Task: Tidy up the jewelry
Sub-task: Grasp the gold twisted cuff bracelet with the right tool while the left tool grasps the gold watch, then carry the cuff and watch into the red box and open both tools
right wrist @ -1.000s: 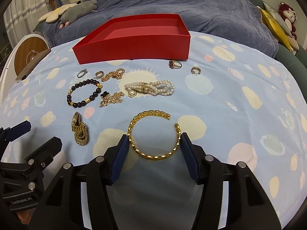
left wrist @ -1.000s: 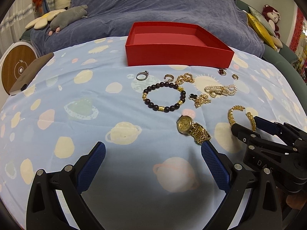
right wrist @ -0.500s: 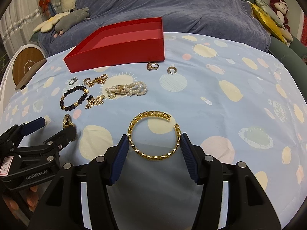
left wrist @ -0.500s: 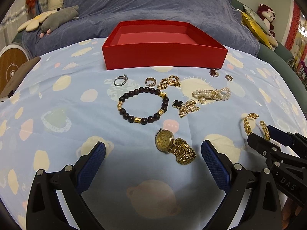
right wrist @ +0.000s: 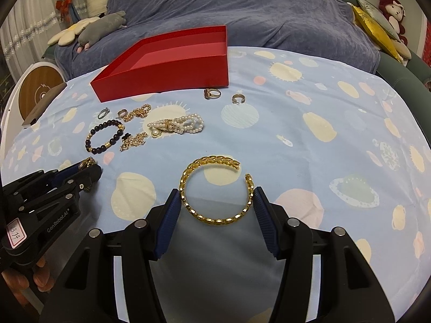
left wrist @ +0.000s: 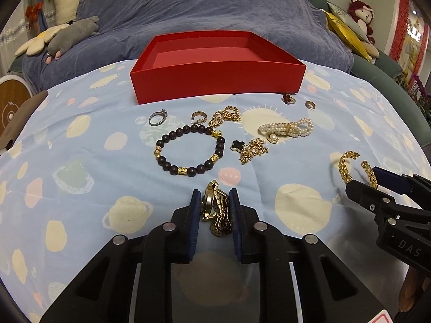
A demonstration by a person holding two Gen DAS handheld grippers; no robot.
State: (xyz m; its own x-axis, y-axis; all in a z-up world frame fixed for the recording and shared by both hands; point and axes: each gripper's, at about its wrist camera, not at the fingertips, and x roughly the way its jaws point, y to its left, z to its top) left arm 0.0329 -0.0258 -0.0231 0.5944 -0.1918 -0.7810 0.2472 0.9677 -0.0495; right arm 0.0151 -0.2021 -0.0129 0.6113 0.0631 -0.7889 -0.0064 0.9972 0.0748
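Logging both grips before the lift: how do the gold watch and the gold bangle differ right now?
The gold watch is bunched on edge, pinched in the narrowly closed left gripper; the gold bangle lies as an open hoop, spanning the right gripper, which clamps its outer sides. The watch has a dial; the bangle is all links. Both are gold, short of the red box.

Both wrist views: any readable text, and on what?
"GenRobot.AI": on the left tool body, seen in the right wrist view.
"13 14", handwritten: white tag on the same tool.
"DAS", cut off: right tool body, left wrist view.
Watch dial: unreadable.
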